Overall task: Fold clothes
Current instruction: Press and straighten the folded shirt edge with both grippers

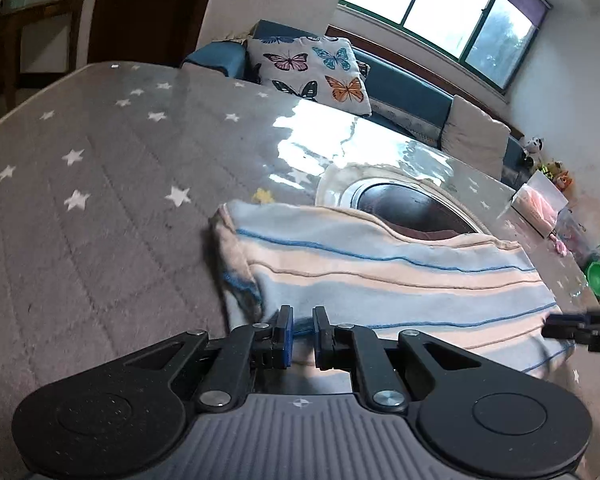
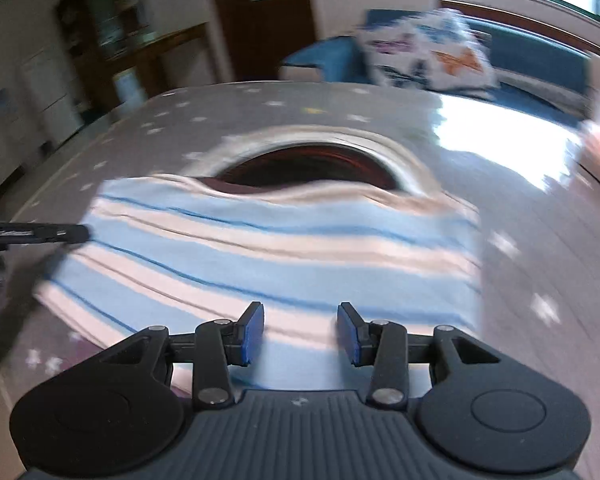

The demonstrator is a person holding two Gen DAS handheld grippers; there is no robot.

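Garment (image 1: 380,276) blue-cream striped; tablecloth (image 1: 100,184) grey, white stars.

My two wrist views look low past their fingers (image 1: 286,330), both sharing the striped garment (image 1: 380,276) and table (image 2: 540,240).

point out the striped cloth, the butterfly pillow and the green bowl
striped cloth (image 1: 400,276): left wrist view, on the middle stripes of the folded top layer
butterfly pillow (image 1: 312,72): left wrist view, on the white face among the butterflies
green bowl (image 1: 598,278): left wrist view, on its inside, at the right edge
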